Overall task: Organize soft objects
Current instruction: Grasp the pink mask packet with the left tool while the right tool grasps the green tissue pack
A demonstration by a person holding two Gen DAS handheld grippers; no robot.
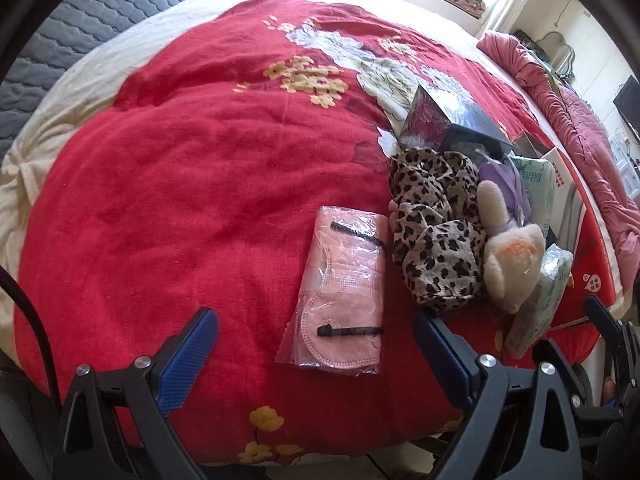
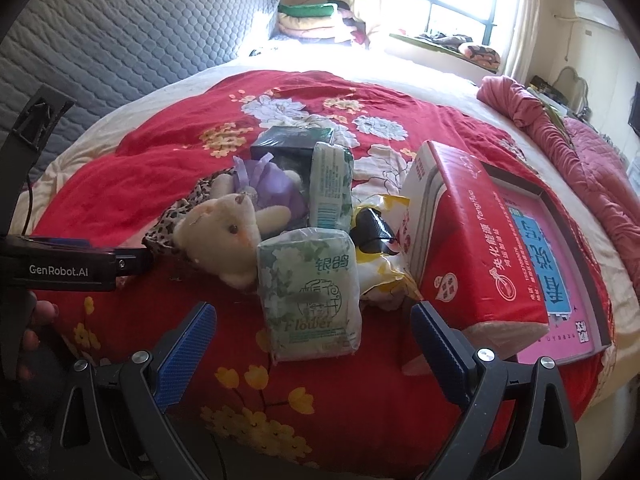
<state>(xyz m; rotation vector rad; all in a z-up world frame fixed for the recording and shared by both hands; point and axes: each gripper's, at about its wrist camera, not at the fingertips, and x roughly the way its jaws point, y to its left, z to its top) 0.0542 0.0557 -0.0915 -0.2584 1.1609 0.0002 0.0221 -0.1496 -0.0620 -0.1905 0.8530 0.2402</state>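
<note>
Claws gape wide and empty over the red floral blanket [image 1: 180, 200]: left claw [image 1: 316, 344] straddles the pink bagged face mask [image 1: 344, 284], lying lengthwise between its jaws. Right claw [image 2: 314, 342] faces the upright green-and-white tissue pack [image 2: 310, 292].

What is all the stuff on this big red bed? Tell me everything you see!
blanket: one, red with flowers, covering the bed
face mask packet: one, pink, flat on blanket
leopard cloth: one, brown spotted, beside the mask packet
teddy bear: one, cream, purple dress, lying on the cloth
tissue packs: two, green-white, by the bear
dark box: one, behind the bear
red carton: one, right side
left gripper: open, above the mask packet
right gripper: open, before the near tissue pack
</note>
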